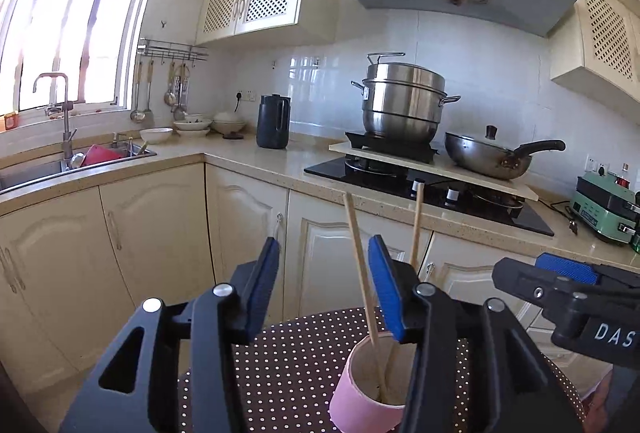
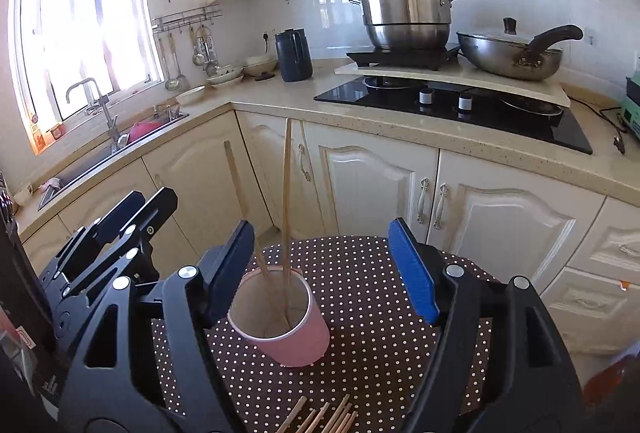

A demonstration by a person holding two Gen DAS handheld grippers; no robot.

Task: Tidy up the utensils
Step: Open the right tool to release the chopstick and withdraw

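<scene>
A pink cup (image 2: 294, 333) stands on a small table with a brown polka-dot cloth (image 2: 360, 313). Two wooden chopsticks (image 2: 286, 201) stand in it, leaning apart. The cup also shows in the left wrist view (image 1: 360, 393), with chopsticks (image 1: 360, 265) rising from it. Several loose chopsticks (image 2: 324, 419) lie on the cloth at the near edge. My right gripper (image 2: 324, 269) is open and empty above the cup. My left gripper (image 1: 324, 285) is open and empty, left of the cup and above it. Each gripper shows in the other's view.
Beyond the table runs an L-shaped counter with cream cabinets (image 2: 360, 185). A sink (image 1: 60, 169) is at the left. A black hob (image 2: 460, 109) carries a board with a steel steamer pot (image 2: 408, 13) and a wok (image 2: 512, 53). A dark kettle (image 1: 274, 121) stands in the corner.
</scene>
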